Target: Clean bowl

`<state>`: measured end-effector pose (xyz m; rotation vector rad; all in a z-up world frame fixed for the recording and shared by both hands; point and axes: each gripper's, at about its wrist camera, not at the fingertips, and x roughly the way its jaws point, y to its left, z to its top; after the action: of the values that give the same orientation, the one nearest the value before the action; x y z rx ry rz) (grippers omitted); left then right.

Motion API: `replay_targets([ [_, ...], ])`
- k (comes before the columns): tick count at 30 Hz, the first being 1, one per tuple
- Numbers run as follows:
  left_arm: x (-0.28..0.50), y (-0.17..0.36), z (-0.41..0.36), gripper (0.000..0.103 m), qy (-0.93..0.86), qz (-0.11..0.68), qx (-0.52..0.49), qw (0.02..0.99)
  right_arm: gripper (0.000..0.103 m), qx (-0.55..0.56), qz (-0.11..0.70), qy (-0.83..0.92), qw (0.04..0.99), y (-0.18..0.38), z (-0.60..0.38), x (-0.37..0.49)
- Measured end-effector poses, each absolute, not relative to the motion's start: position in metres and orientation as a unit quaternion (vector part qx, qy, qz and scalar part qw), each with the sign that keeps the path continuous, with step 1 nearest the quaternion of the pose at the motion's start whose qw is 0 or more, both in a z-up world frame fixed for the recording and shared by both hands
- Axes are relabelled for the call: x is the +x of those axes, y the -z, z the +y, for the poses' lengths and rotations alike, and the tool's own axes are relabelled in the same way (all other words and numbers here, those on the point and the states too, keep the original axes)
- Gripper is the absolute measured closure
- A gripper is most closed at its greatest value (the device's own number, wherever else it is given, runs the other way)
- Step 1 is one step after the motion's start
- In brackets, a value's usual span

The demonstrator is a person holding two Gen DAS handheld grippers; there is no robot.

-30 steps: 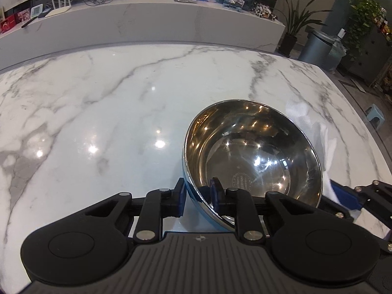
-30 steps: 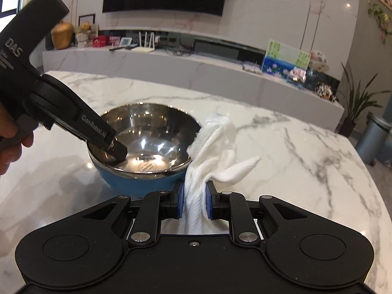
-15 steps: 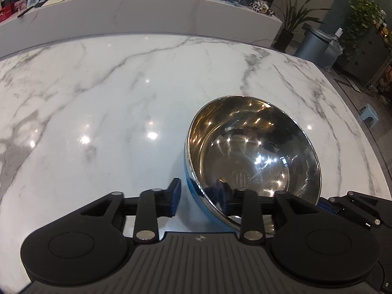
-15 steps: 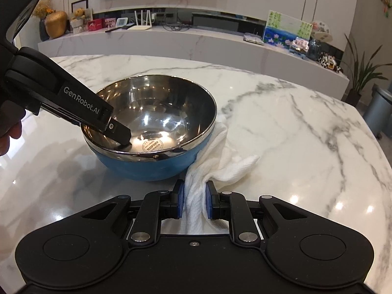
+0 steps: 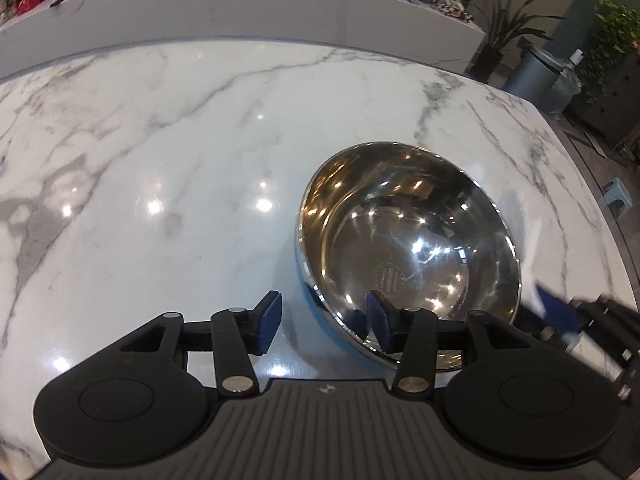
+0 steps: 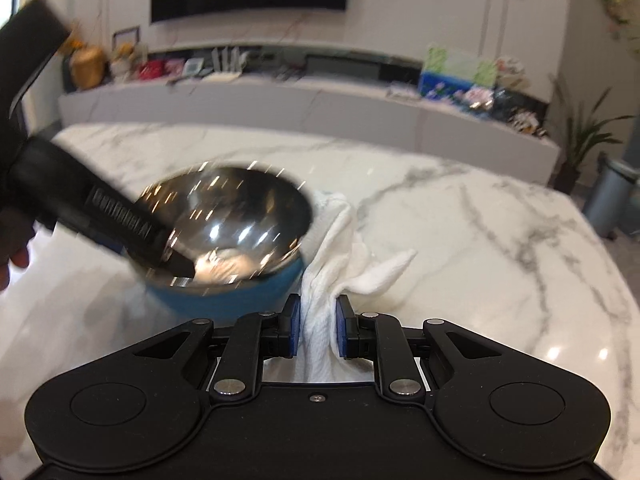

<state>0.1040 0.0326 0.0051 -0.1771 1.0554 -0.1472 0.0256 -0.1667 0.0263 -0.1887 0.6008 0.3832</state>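
Observation:
A steel bowl (image 5: 408,248) with a blue outside sits on the white marble table (image 5: 160,152); it also shows in the right wrist view (image 6: 228,216), blurred. My left gripper (image 5: 322,316) is open, its jaws wide apart astride the bowl's near rim, one finger inside and one outside. My right gripper (image 6: 316,326) is shut on a white cloth (image 6: 340,256) that rises against the bowl's right side. The right gripper's blue tip shows blurred at the right of the left wrist view (image 5: 560,312).
A long white counter (image 6: 320,108) with small items runs behind the table. A potted plant (image 5: 496,32) and a grey bin (image 5: 536,76) stand beyond the table's far right corner. The table edge curves along the right.
My left gripper has opened from its grip on the bowl's rim. The right gripper with the cloth has lifted and is moving; its view is blurred.

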Motion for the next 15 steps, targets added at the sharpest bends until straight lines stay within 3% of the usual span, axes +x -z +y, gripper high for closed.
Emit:
replay_targets([
  [15, 0.106, -0.004, 0.025, 0.072, 0.112, 0.475, -0.058, 0.871, 0.087, -0.107, 0.334, -0.207, 0.913, -0.017, -0.158, 0.026],
])
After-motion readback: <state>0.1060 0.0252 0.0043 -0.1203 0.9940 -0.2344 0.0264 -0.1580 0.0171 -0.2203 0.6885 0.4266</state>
